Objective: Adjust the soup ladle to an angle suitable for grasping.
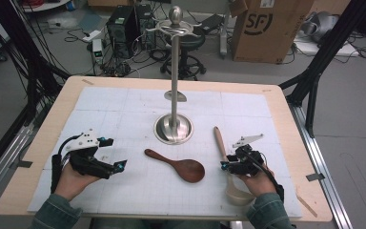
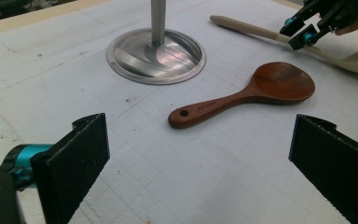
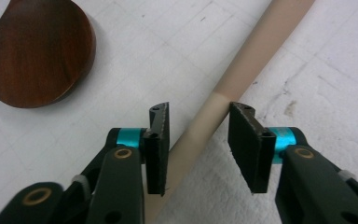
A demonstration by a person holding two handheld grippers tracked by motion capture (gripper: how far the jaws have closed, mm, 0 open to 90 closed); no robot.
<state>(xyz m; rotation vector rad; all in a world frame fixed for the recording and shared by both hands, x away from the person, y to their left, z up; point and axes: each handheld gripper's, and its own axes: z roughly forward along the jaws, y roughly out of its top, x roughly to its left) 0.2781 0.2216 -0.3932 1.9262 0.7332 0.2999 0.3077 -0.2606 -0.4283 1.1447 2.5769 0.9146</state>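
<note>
right gripper (image 3: 198, 140) released, jaws straddling the pale ladle (image 3: 242, 70) handle | ladle bowl half-hidden under hand | beside the steel stand (image 1: 173, 128)

A: High view: above the near table edge (image 1: 181, 80), facing forward and down.

B: Left gripper view: low, looking across the mat. Right gripper view: close, steeply down. All share the dark wooden spoon (image 1: 181, 165).

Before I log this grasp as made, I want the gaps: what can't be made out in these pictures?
- Pale ladle: high view, bowl partly hidden under the right hand.
- Right tongs: right gripper view, handle lies between the pads; contact cannot be told.
- Dark wooden spoon: right gripper view, cut by the top edge.
- Spoon handle lettering: left gripper view, too small.
</note>
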